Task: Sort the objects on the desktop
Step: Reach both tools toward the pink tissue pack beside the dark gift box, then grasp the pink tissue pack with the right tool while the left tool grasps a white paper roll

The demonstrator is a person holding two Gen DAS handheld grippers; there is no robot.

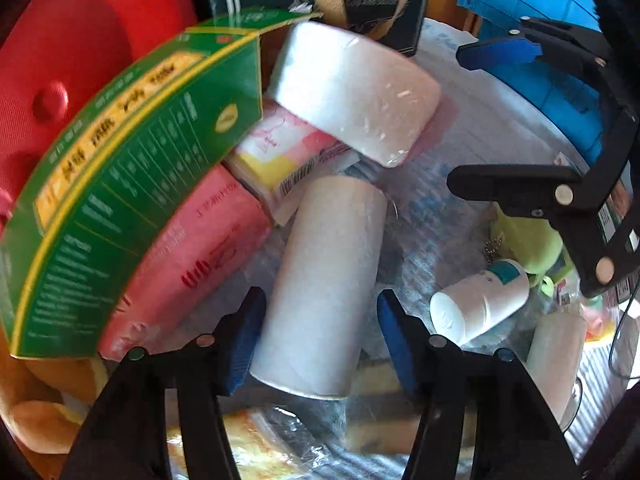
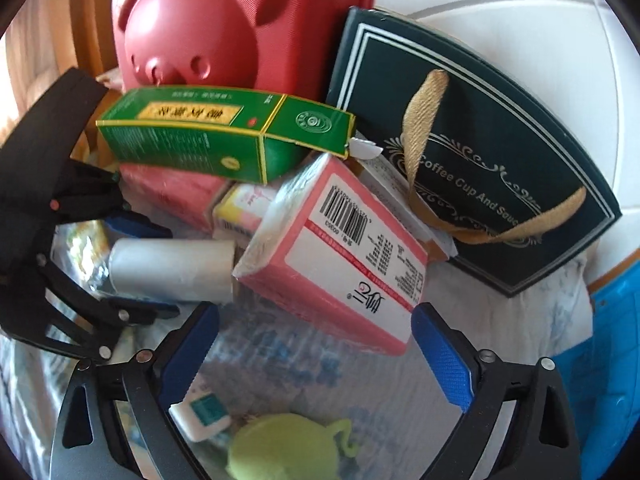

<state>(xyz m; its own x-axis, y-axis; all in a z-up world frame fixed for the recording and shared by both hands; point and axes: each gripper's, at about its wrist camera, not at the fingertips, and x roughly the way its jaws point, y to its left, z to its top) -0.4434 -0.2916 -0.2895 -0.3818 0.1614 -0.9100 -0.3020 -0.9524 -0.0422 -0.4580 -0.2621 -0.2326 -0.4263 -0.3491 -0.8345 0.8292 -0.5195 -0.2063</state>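
A white roll (image 1: 320, 288) lies on the cloth, its near end between the open fingers of my left gripper (image 1: 318, 332); it shows in the right wrist view (image 2: 172, 270) with the left gripper (image 2: 136, 268) around it. A pink tissue pack (image 2: 340, 256) tilts just beyond my open, empty right gripper (image 2: 316, 344); it shows in the left wrist view as a white wrapped pack (image 1: 356, 92), with the right gripper (image 1: 476, 120) open beside it. A green box (image 1: 120, 184) (image 2: 224, 136) rests on a pink package (image 1: 192, 264).
A red bear-shaped case (image 2: 224, 28) and a dark green coffee cup box (image 2: 472, 152) stand behind the pile. A small white bottle (image 1: 480, 304) and a green plush toy (image 2: 280, 448) lie on the cloth. A blue bin (image 1: 552, 80) is at the right.
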